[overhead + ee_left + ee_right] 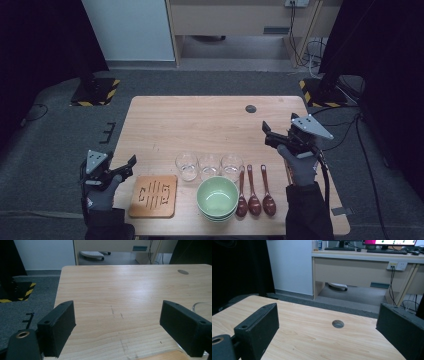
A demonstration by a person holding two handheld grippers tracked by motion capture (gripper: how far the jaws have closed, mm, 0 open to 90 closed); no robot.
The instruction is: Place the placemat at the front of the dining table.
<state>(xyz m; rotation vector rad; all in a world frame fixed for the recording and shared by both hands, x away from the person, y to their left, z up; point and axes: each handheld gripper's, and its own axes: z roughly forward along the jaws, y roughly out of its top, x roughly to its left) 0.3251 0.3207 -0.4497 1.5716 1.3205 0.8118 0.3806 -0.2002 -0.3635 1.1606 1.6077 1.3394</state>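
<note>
Wooden table (200, 120) carries three glasses (209, 165), a green bowl stack (217, 198), three spoons (254, 192) and a trivet (154, 195), all lined along your near edge, apparently staged for easy reach. Your left gripper (127, 167) hovers released just left of the trivet, the nearest item. Your right gripper (267, 135), also released and empty, sits above the spoons, likely approaching them.
</note>
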